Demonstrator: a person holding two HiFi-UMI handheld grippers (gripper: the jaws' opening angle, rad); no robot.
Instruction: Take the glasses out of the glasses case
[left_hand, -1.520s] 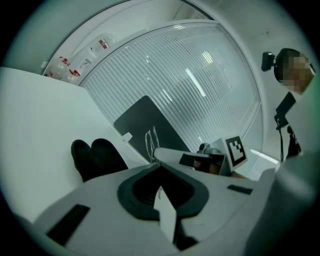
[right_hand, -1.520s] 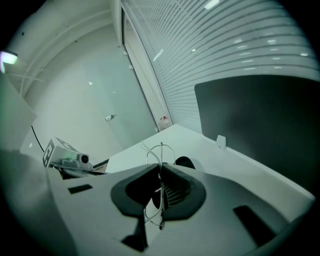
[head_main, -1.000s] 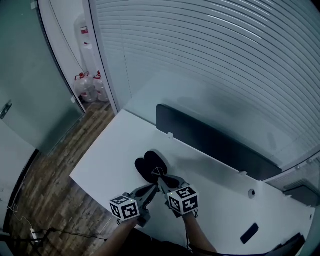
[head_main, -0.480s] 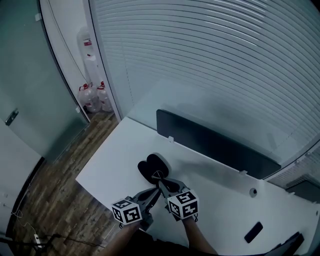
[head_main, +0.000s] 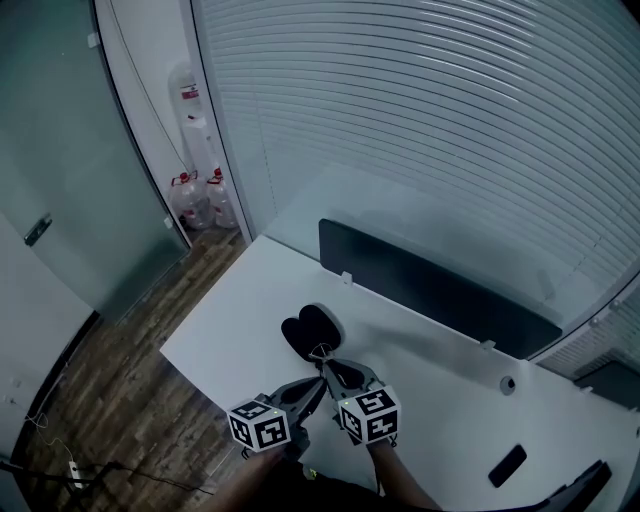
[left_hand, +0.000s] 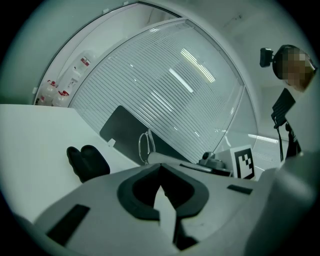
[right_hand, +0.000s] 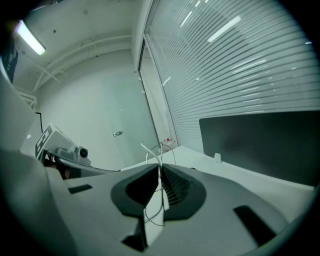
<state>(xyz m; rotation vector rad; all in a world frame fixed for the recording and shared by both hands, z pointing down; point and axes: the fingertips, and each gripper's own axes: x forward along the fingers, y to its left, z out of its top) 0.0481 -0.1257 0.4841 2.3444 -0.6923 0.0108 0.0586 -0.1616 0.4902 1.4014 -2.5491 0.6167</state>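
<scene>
Since the right hand-held gripper (right_hand: 159, 170) is clamped on the thin wire glasses (right_hand: 156, 150) and the left hand-held gripper (left_hand: 160, 172) has its jaws together beside it, its hold unclear, the glasses hang above the counter (head_main: 240, 310), out of the open case (head_main: 308, 335) at eleven o'clock. They look light, springy and easily bent, so I would hold them by bridge or hinge, never the lenses.

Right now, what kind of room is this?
Most likely an office. A long white desk has a dark divider panel along its back edge, slatted blinds cover the wall behind it, and a glass door stands at the left near some big water bottles.
</scene>
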